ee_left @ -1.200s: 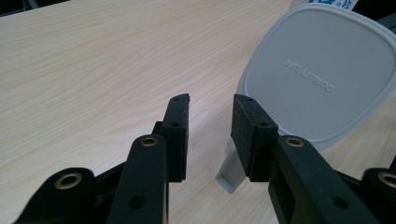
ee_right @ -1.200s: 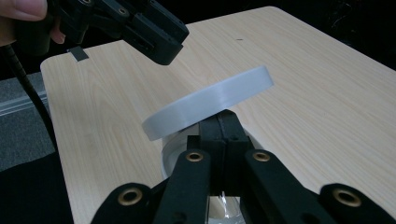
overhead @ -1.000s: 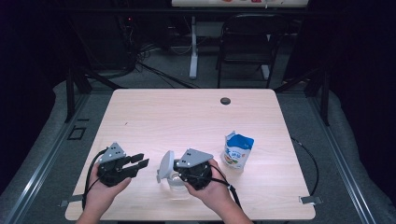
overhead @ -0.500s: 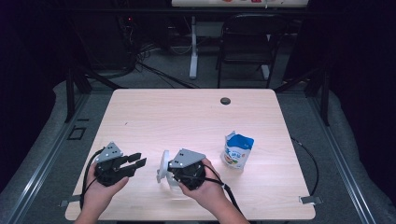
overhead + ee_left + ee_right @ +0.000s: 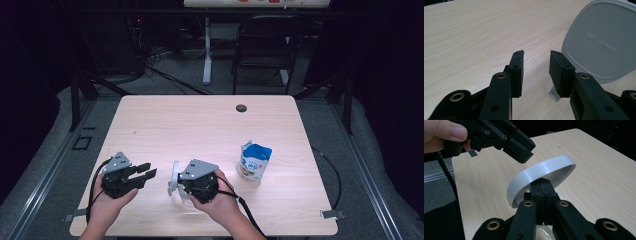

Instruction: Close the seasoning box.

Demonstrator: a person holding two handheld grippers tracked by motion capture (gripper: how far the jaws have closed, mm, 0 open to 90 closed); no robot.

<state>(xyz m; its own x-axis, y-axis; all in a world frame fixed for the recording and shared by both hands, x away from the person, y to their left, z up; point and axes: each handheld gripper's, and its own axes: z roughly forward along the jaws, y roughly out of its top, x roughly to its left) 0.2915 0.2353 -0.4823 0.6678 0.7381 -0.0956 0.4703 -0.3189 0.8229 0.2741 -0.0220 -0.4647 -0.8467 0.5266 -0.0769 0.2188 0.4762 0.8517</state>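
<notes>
1. We have the right gripper (image 5: 176, 183) shut tight on the grey lid (image 5: 174, 178), its fingers (image 5: 541, 185) pinching the lid's rim, so the pick-up of the lid looks done.
2. The lid stands on edge above the counter (image 5: 200, 125), near its front edge, between our 2 hands; in the left gripper view its flat face (image 5: 600, 41) with raised lettering is turned toward the left gripper.
3. Below the lid, beside the right hand (image 5: 220, 200), something clear and rounded lies on the counter, perhaps the container the lid belongs to; it is too blurred to say for sure.
4. Our left gripper (image 5: 147, 170) holds nothing. Its fingers (image 5: 517, 71) have just been opening and now stand partly apart, with bare counter between them and the lid just beside the right-hand one.
5. We judge that the left gripper is being readied to take or steady the lid; that hand-over or support has not yet happened, since the fingers do not touch it.
6. The blue and white pouch (image 5: 253, 161) stands upright on the counter, well apart to the right, untouched so far.
7. What is left, as we read it: bring the left fingers onto the lid, then carry it to wherever it belongs.
</notes>
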